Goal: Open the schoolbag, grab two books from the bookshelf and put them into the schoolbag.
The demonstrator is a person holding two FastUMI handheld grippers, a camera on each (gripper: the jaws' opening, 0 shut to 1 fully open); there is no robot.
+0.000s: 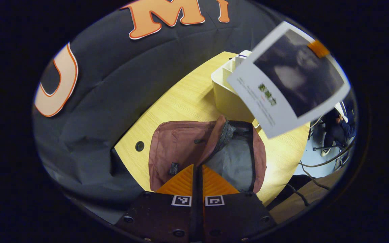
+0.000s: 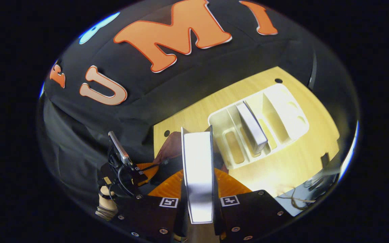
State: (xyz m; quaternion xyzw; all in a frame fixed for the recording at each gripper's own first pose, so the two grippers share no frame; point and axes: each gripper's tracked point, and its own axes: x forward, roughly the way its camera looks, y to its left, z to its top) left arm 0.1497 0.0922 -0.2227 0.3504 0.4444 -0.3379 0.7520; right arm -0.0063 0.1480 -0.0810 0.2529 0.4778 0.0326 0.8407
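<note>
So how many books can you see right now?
2. One book is clamped in the right gripper, held above the open schoolbag. The other book stands in the white bookshelf on the table. Others may be hidden.

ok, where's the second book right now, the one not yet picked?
Right gripper view: the second book stands tilted in a middle slot of the white bookshelf on the wooden table, right of the book clamped in the right gripper.
</note>
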